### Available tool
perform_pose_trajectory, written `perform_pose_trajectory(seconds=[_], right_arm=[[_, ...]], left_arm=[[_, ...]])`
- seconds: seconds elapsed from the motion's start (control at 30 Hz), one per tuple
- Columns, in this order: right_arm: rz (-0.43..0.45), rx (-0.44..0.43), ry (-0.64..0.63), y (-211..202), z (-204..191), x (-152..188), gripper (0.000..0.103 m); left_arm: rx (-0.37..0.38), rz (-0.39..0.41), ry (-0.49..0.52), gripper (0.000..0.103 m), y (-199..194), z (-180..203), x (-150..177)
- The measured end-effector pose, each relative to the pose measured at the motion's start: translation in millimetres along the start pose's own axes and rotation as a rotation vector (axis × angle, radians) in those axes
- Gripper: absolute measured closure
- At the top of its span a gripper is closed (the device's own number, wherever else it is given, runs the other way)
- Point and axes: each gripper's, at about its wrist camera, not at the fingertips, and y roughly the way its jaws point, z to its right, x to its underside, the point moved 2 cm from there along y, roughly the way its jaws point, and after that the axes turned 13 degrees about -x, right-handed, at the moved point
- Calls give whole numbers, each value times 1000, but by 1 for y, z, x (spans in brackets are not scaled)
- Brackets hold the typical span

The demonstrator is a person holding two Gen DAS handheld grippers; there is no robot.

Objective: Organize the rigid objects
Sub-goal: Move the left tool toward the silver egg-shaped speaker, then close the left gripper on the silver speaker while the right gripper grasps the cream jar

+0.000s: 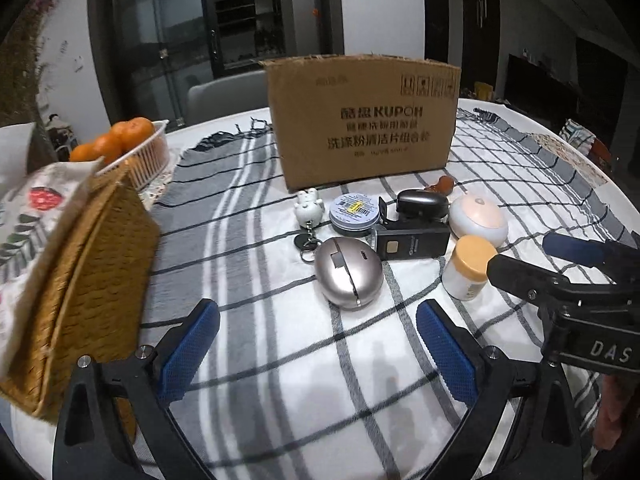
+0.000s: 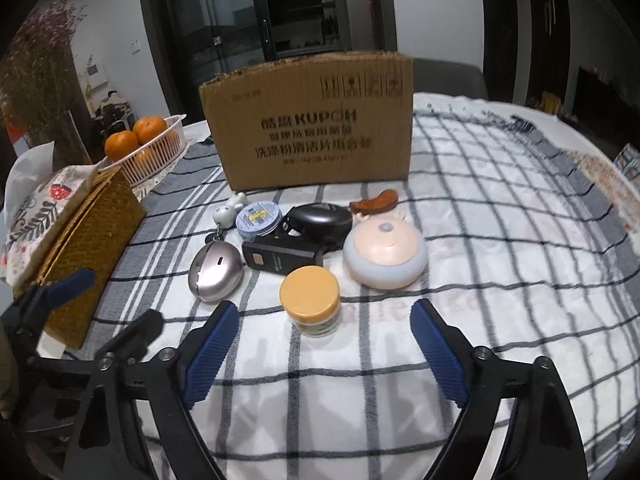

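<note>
Both tongs gape empty; jar (image 2: 310, 304) sits dead ahead of right tongs (image 2: 325, 350), nearer than left tongs (image 1: 318, 344).

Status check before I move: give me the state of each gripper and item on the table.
left gripper: open, empty
right gripper: open, empty
jar: upright, lid on
round tin: closed, flat
silver egg-shaped case: closed
cardboard box: upright, contents hidden
fruit basket: holds oranges

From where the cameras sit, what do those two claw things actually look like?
Both are alike: the left gripper and right gripper have black plastic arms with silver bolts, tipped with blue textured pads. White letters "DAS" mark the right gripper's body in the left view. No cables or sleeves show.
</note>
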Motion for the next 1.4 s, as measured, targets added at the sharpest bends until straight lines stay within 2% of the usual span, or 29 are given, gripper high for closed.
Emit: perform_pose_trajectory(seconds=[0.43,0.73,1.13,1.23,1.27,1.33,1.4], right_arm=[[-75,-50,107,33,18,-2,34],[-94,-68,131,44,23,-6,38],[-105,-91,151,55,24,-11,43],[-106,-97,158,57,25,-11,44],[-106,-99,158,57,25,-11,45],[-104,-103,143,58,23,-13,53],[-114,-102,115,58,20,-13,57]], left_arm=[[46,-97,34,7,49,21,-10],[42,-129,45,16,67,31,-17],[43,-151,47,32,81,36,-21],[50,-147,48,41,81,37,-22],[57,-147,48,48,81,37,-22],[69,-167,28,48,81,33,-23],[84,-177,2,48,82,29,-23]])
